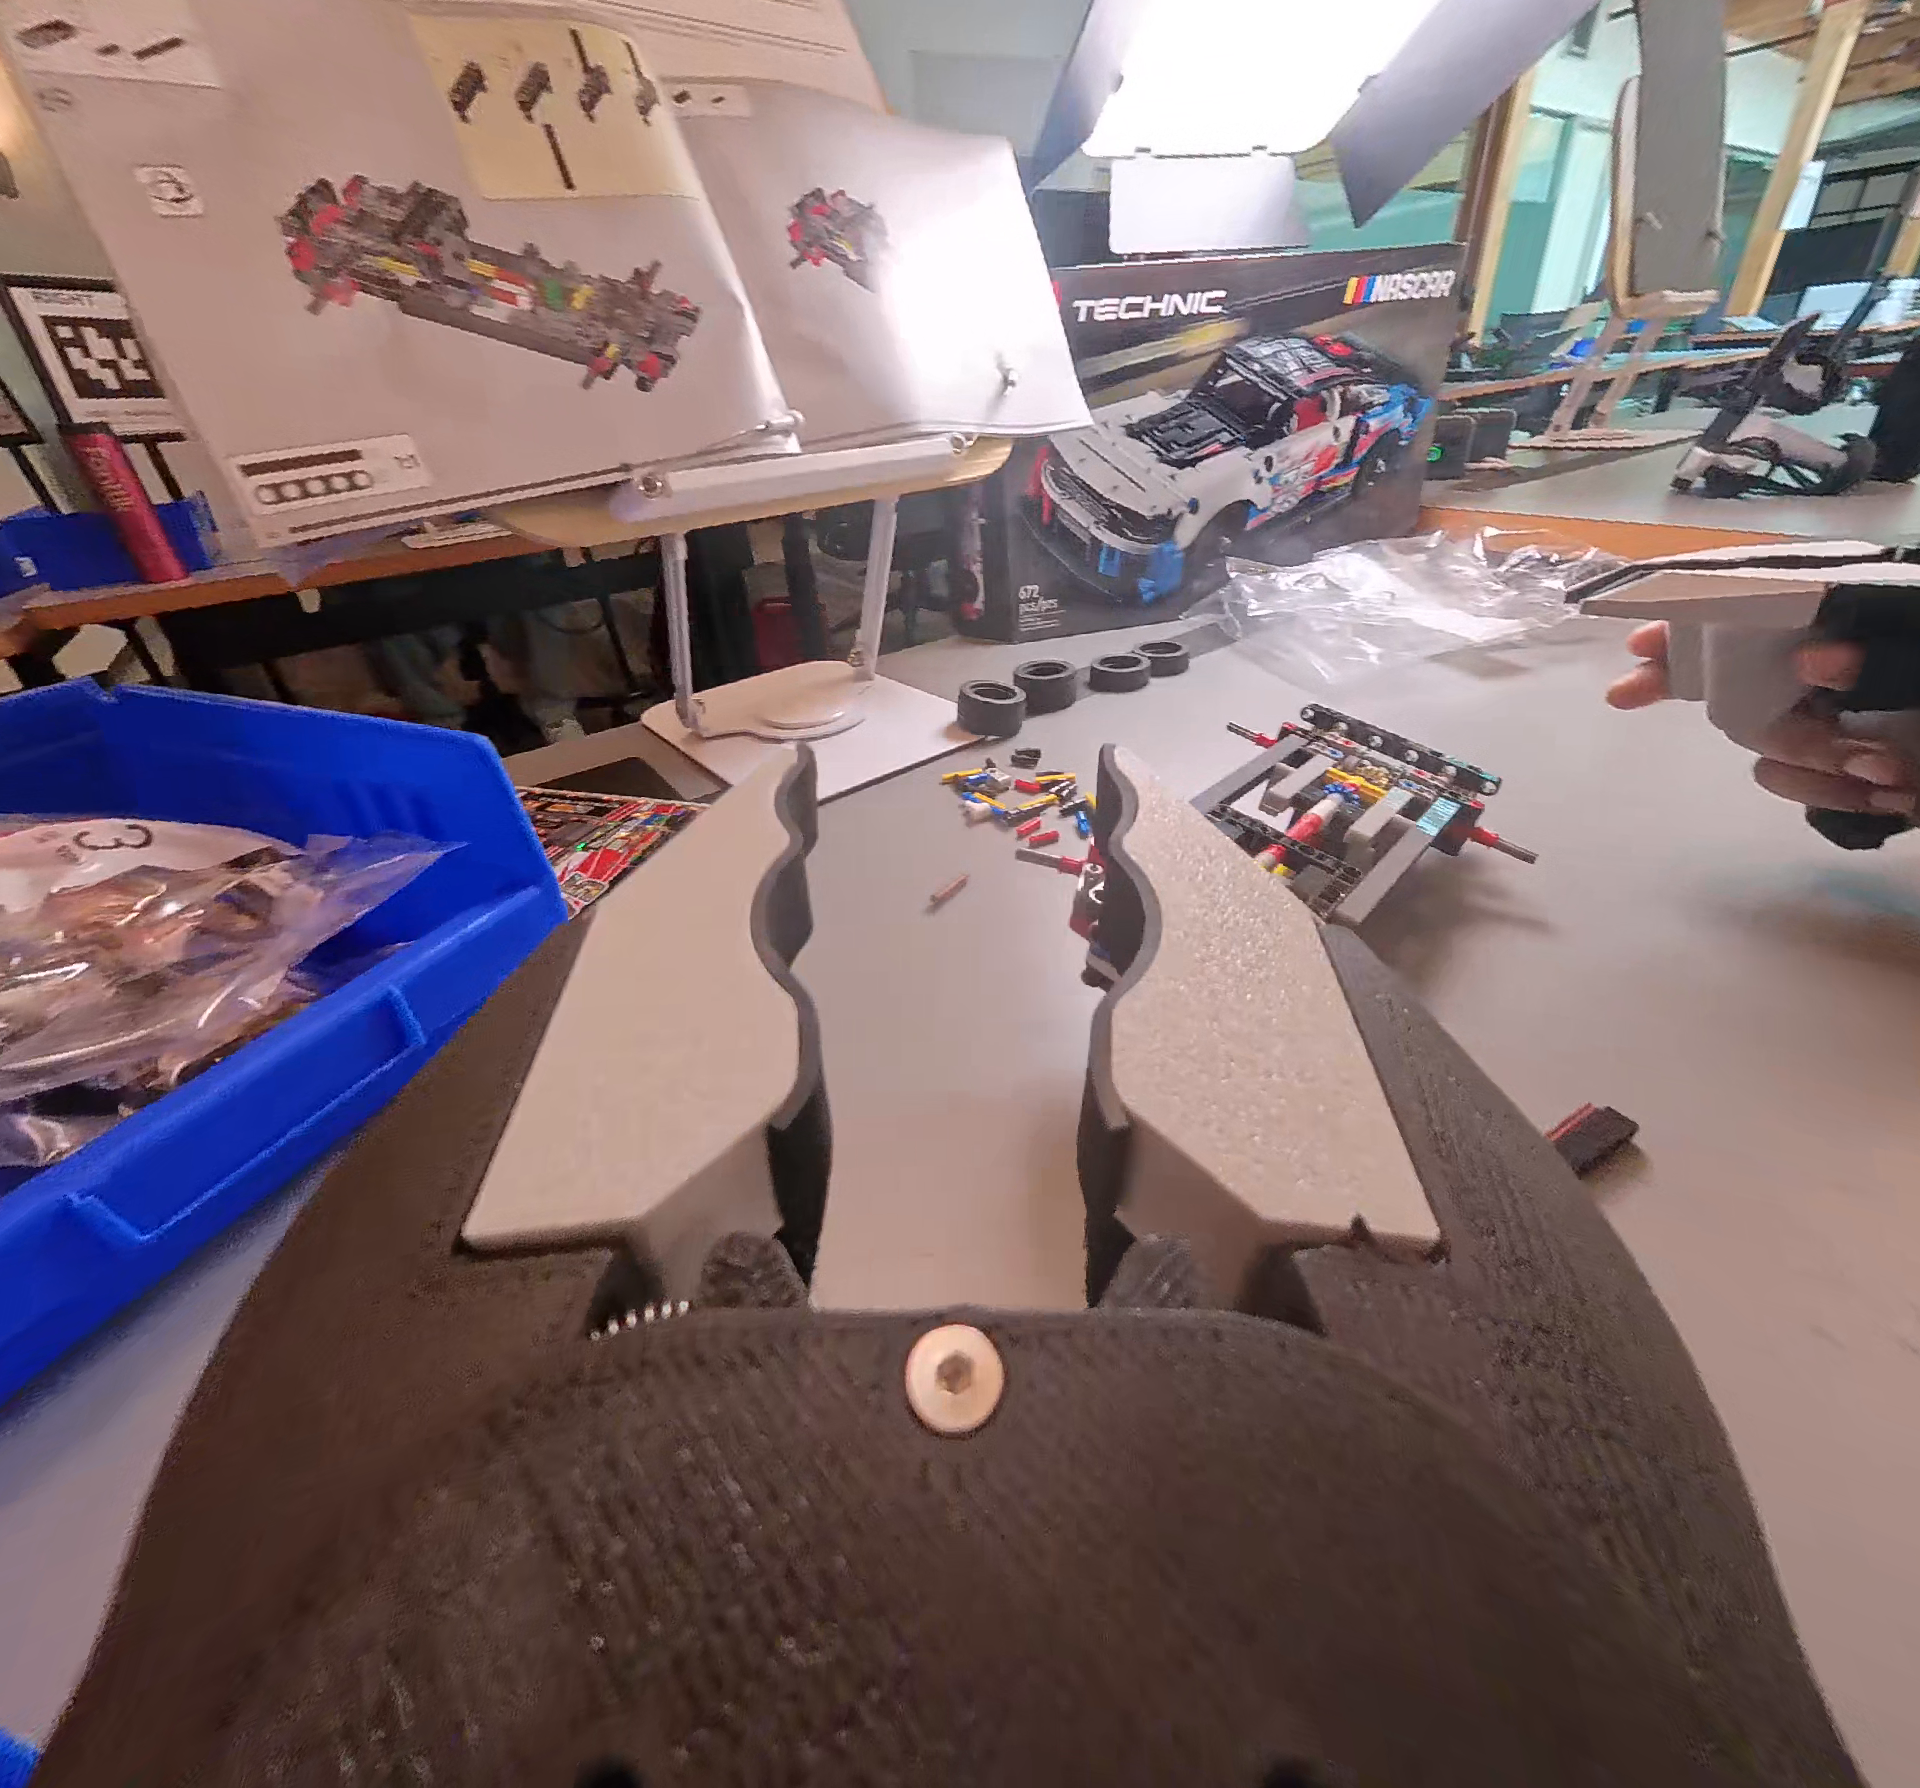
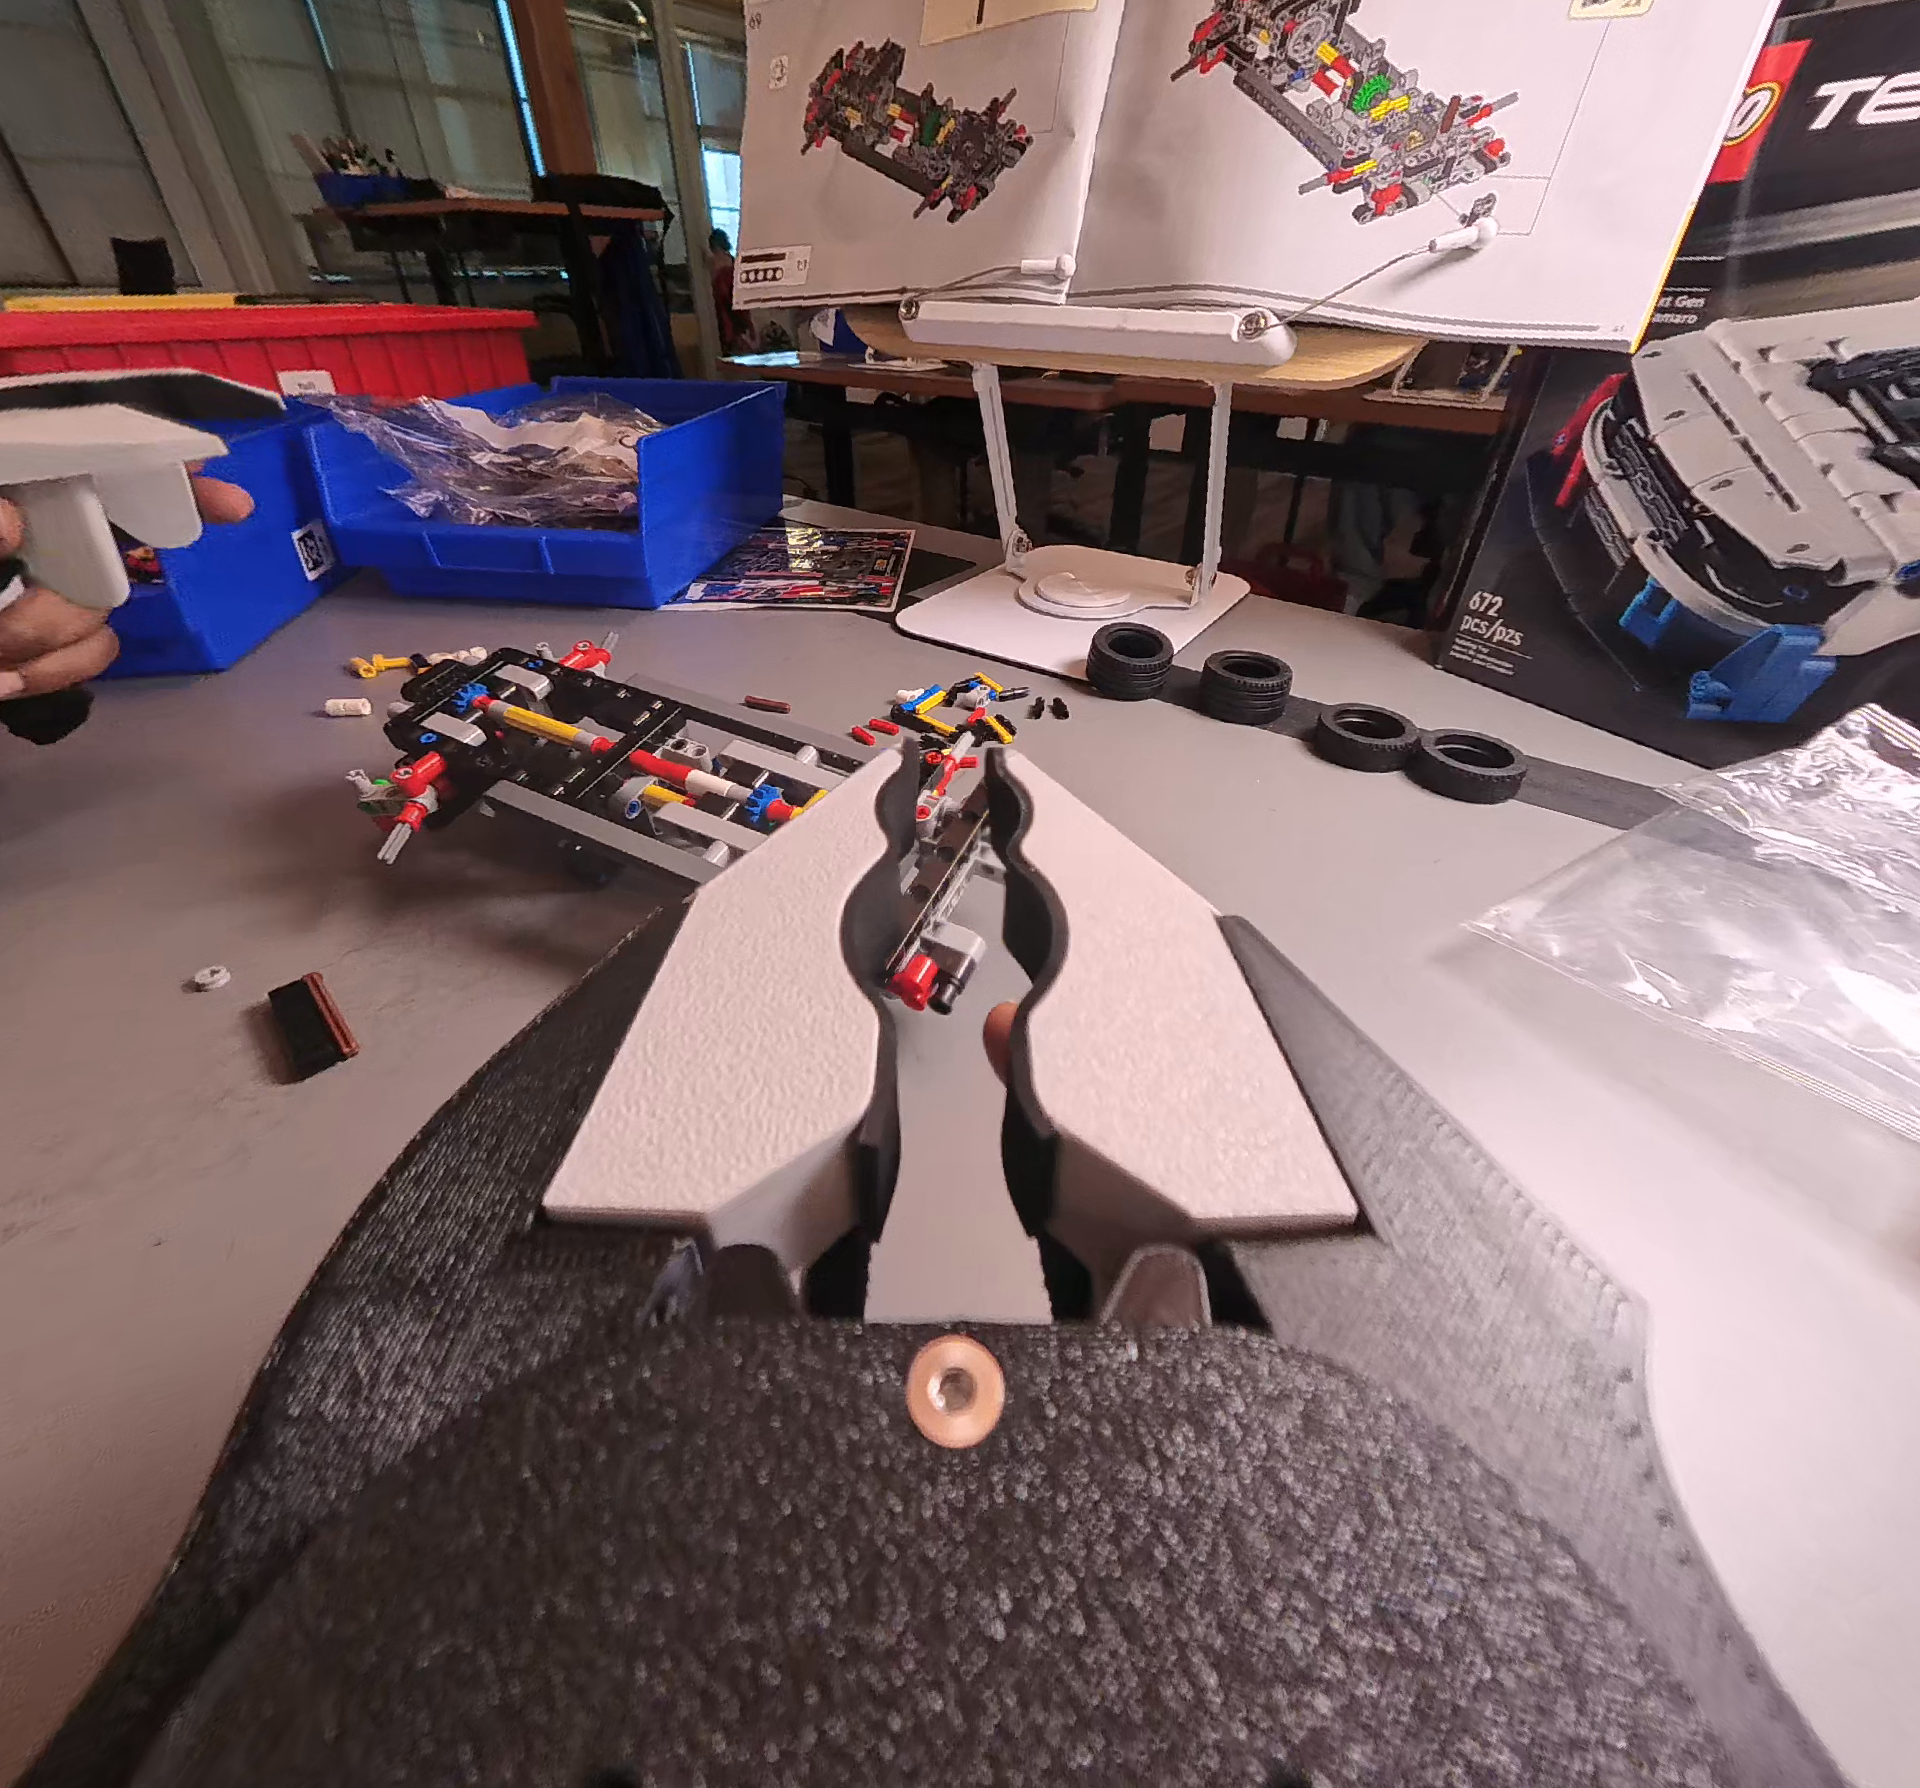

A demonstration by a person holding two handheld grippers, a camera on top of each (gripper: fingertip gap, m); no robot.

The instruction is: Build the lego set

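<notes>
Right tool: the right tool (image 2: 948,774) is narrowly parted and pinches a small lego sub-assembly (image 2: 940,891) between its dark inner pads; in the right wrist view a fingertip (image 2: 1000,1037) shows at the inner edge of the right finger.
Sub-assembly axis: long and thin, it runs from a red and grey end at 6 o'clock, nearest the camera, up to 12 o'clock at the fingertips, in line with the fingers.
Left tool: the left tool (image 1: 954,774) is spread wide with bare tabletop (image 1: 1662,1063) showing between the fingers; it grips nothing.
Chassis: the lego chassis (image 2: 582,762) lies flat on the tabletop at 10 o'clock from the right tool's tip; its long axis runs from 9 o'clock toward 3 o'clock, dipping toward the camera at the right end.
Loose parts: small coloured pins (image 2: 951,704) are scattered just beyond the right tool's tip at 12 o'clock; a dark brick (image 2: 312,1024) lies near at 8 o'clock.
Tyres: four black tyres (image 2: 1304,715) stand in a row at 2 o'clock, near the stand's base.
Instructions: an open booklet (image 2: 1195,107) rests on a white stand (image 2: 1075,595) at 12 o'clock, farther back.
Left view only: the same chassis (image 1: 1351,808) at 2 o'clock, long axis leaning from 5 to 11 o'clock; the right tool (image 1: 1745,585) held in a hand (image 1: 1829,751) at 3 o'clock; a blue bin (image 1: 260,959) of bagged parts close at 9 o'clock.
Right view only: the pinched sub-assembly, and a clear plastic bag (image 2: 1745,907) at 3 o'clock.
</notes>
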